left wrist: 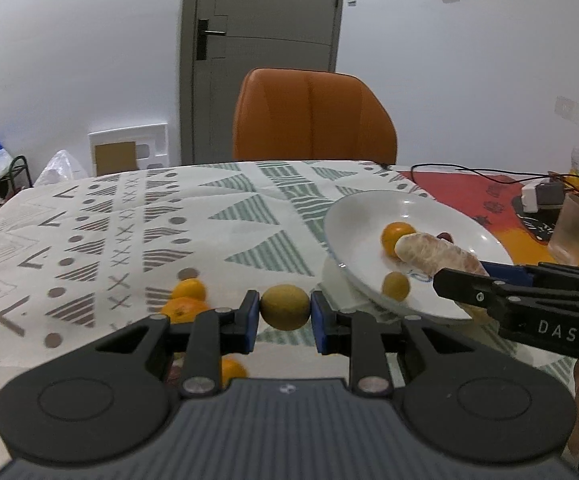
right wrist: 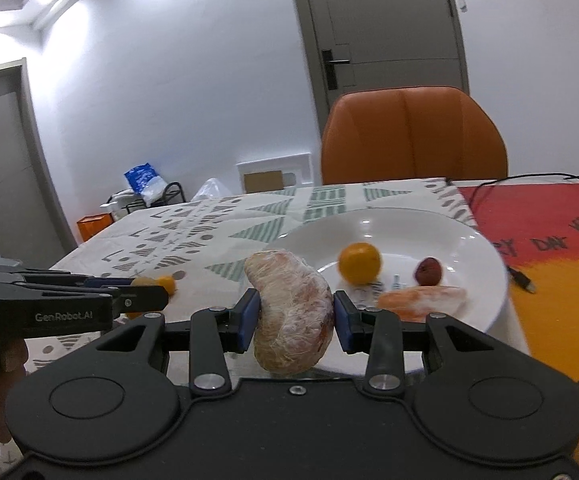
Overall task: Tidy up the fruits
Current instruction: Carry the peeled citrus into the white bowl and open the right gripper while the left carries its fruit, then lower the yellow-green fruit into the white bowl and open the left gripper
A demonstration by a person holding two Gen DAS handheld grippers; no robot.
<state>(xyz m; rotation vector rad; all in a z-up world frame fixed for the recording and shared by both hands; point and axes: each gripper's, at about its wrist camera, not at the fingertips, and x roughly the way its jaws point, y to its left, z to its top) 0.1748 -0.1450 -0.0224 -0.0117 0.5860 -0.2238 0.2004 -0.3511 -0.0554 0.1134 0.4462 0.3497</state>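
Left gripper [left wrist: 285, 307], bottom centre of its view, is clamped on a small yellow-green fruit [left wrist: 285, 306], held above the patterned tablecloth [left wrist: 129, 220]. Three oranges [left wrist: 187, 300] lie on the cloth lower left. Right gripper [right wrist: 294, 314] is pinched around a peeled pomelo segment [right wrist: 291, 310] at the near rim of the white plate [right wrist: 469, 248]. On the plate: an orange [right wrist: 359, 262], a dark red fruit [right wrist: 428, 271], another peeled segment [right wrist: 421, 301]. Writing: "DAS" on the right gripper's side, lower right in the left view; "GenRobot.AI" on the left gripper, left edge of the right view. Red-orange mat [right wrist: 561, 248] text only partly legible: "DAY".
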